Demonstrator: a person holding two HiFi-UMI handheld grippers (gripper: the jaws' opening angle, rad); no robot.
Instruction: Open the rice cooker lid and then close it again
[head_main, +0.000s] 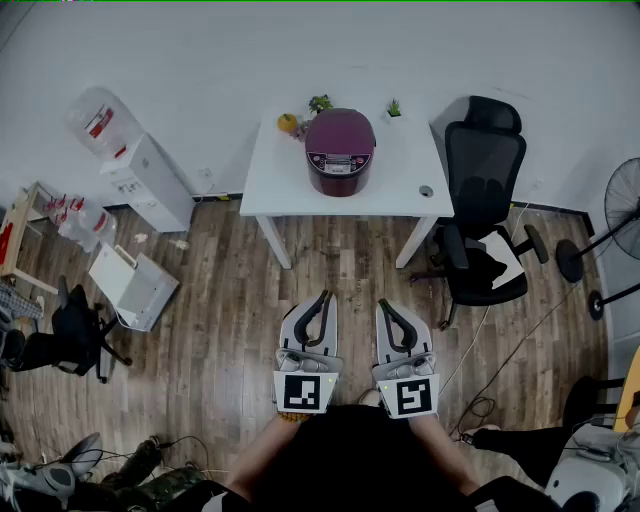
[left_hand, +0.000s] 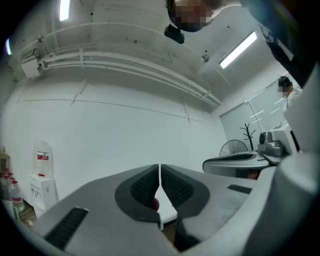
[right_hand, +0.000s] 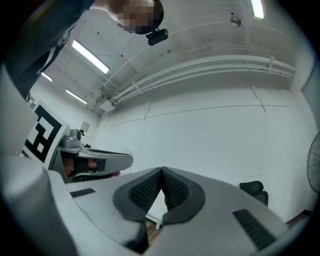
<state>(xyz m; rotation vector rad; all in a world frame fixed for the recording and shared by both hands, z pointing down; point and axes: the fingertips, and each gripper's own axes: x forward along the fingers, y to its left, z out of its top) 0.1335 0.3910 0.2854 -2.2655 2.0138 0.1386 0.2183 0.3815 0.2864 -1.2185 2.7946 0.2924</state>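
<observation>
Brown plank floor (head_main: 220, 330) separates you from the white rectangular table (head_main: 280, 185). A black mesh office chair (head_main: 483, 165) crowds the table's right end, and a white water dispenser (head_main: 150, 180) stands off to its left. The round purple rice cooker (head_main: 340, 150) sits mid-table, lid down. Your left gripper (head_main: 322, 297) and right gripper (head_main: 383, 303) hover side by side near your body, well apart from the cooker, jaws closed tip to tip.

Upper centre I see a white table (head_main: 280, 185) | on it a yellow object (head_main: 288, 123), a leafy plant (head_main: 320, 103), a smaller plant (head_main: 394, 108), a small round item (head_main: 426, 191) | black office chair (head_main: 483, 165) just right | water dispenser (head_main: 150, 180) upper left | standing fan (head_main: 620, 195) at right edge | white box (head_main: 130, 285) on wood floor (head_main: 230, 310), left.
</observation>
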